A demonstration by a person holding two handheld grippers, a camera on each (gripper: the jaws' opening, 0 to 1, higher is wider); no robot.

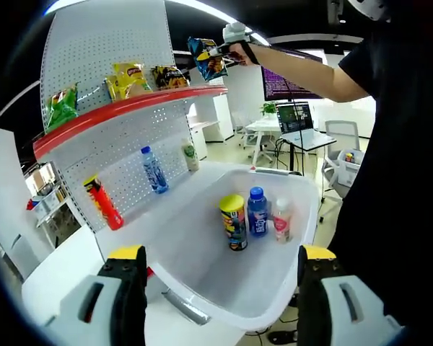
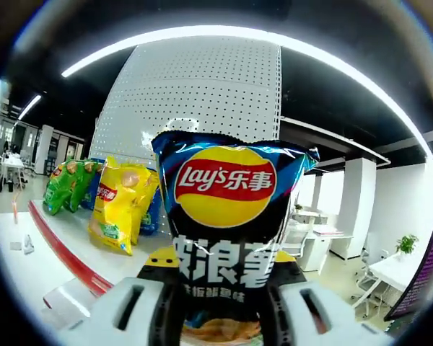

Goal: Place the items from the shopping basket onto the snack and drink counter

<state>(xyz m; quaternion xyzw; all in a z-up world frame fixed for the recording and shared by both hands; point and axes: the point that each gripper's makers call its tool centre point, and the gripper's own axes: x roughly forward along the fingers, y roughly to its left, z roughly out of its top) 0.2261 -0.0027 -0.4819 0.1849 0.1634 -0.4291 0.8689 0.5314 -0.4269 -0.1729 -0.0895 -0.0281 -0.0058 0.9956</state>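
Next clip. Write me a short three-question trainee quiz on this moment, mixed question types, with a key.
1. True or false: the right gripper is shut on a dark blue Lay's chip bag.
2. How many containers stand in the white shopping basket? A) two B) three C) five
3. Fill in: the yellow chip bag sits on the ____ shelf with the red edge.

Key: 1. true. 2. B: yellow-lidded can, blue bottle, pink-labelled bottle. 3. upper.

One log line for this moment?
right hand-held gripper: shut on dark Lay's bag, by upper shelf | left hand-held gripper: open over basket
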